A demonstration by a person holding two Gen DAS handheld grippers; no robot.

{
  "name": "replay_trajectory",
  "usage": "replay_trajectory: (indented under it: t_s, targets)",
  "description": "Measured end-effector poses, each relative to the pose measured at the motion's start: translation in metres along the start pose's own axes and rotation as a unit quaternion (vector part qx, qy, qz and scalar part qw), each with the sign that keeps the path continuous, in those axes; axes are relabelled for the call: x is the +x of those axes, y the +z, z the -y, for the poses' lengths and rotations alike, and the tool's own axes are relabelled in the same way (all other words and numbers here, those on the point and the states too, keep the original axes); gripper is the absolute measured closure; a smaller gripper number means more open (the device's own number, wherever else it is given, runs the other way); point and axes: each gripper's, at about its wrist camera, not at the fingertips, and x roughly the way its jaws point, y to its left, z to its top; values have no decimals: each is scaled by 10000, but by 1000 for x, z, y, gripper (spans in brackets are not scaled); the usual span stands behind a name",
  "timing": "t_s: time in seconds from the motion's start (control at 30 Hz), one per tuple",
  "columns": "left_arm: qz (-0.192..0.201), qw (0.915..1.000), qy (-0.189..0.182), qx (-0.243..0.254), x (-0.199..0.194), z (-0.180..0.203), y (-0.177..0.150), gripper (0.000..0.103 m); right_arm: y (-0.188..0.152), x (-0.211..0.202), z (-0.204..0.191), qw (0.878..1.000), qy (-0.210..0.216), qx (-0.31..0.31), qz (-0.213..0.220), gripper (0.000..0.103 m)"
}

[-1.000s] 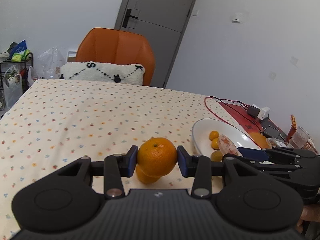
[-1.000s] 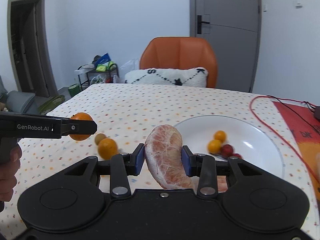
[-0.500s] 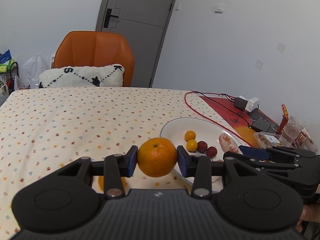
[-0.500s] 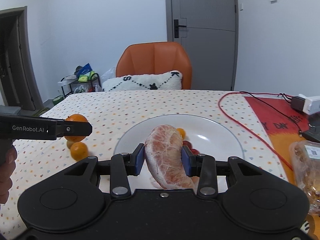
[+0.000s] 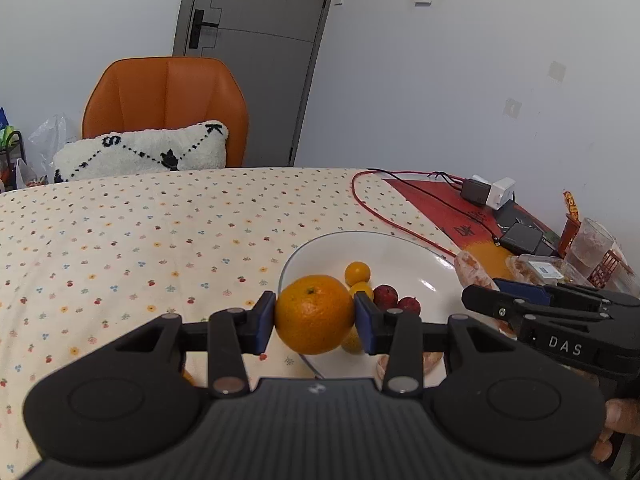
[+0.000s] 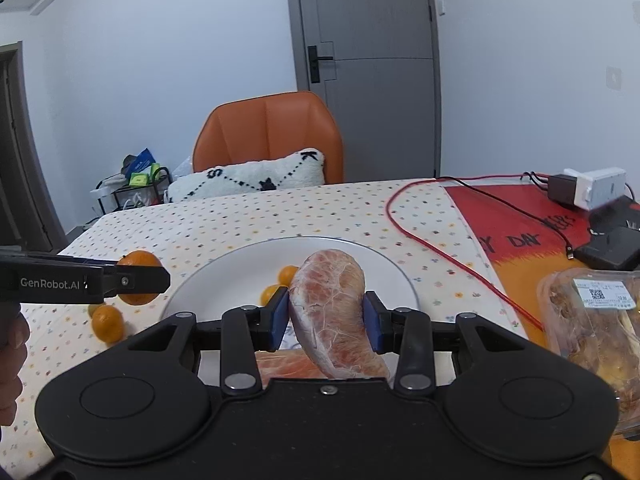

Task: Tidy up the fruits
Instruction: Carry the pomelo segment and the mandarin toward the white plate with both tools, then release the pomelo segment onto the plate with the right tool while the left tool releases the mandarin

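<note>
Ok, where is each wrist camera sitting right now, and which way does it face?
Left wrist: rides behind the left hand-held gripper, shut on the orange, facing across the plate toward the chair; fingertips show at right.
Right wrist: rides behind the right hand-held gripper, shut on the peeled pomelo segment, facing the same chair; a hand shows at left.
Shared: plate, chair, pillow, red cable, and each view shows the other gripper.
</note>
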Motion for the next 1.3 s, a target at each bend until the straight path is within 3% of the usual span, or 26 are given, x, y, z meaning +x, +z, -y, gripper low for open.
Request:
replay_trajectory:
  t_s: [0.3, 0.63, 0.8, 1.07, 1.3]
  targets:
    - [-212, 9998, 39, -30, 24, 5, 4, 62, 1, 12, 15, 9999, -80, 110, -67, 66]
    - [-52, 9997, 163, -170, 18, -2, 14, 59, 7, 18, 22, 9996, -202, 184, -16, 65]
    - [-49, 9992, 277, -267, 13, -12, 12, 49, 10, 15, 22, 9994, -212, 232, 120, 54]
    - [61, 9979, 524, -370, 1, -27, 14, 25, 14, 8, 19, 9992, -172, 316, 180, 54]
    - [121, 9951, 836, -515, -12, -46, 13, 19, 13, 5, 5, 9996, -91, 266, 105, 48]
